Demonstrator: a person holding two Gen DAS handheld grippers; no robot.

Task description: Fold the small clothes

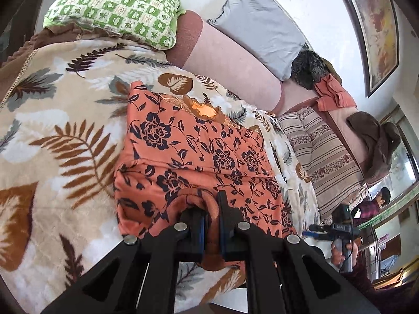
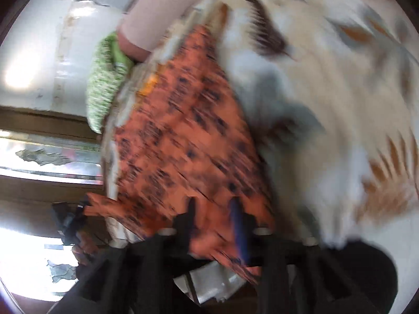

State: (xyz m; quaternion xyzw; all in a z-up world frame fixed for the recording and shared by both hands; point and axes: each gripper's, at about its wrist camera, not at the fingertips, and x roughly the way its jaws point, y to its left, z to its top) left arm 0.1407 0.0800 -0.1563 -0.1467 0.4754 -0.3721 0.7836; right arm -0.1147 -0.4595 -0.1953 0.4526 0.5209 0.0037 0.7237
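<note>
An orange garment with dark flower print (image 1: 199, 151) lies on a leaf-patterned blanket (image 1: 65, 130), its near part folded over. My left gripper (image 1: 212, 217) is shut on a bunched near edge of the garment. In the blurred right wrist view the same garment (image 2: 188, 141) stretches away from my right gripper (image 2: 213, 209), whose fingers stand apart with the cloth's near edge lying between them. My right gripper also shows small in the left wrist view (image 1: 337, 229), off the bed's right side.
A green patterned pillow (image 1: 117, 7), a pink bolster (image 1: 230, 60) and a grey pillow (image 1: 259, 23) lie at the bed's head. A striped cushion (image 1: 322, 157), orange clothes (image 1: 332, 94) and a brown cloth (image 1: 374, 141) lie to the right. A framed picture (image 1: 374, 26) hangs on the wall.
</note>
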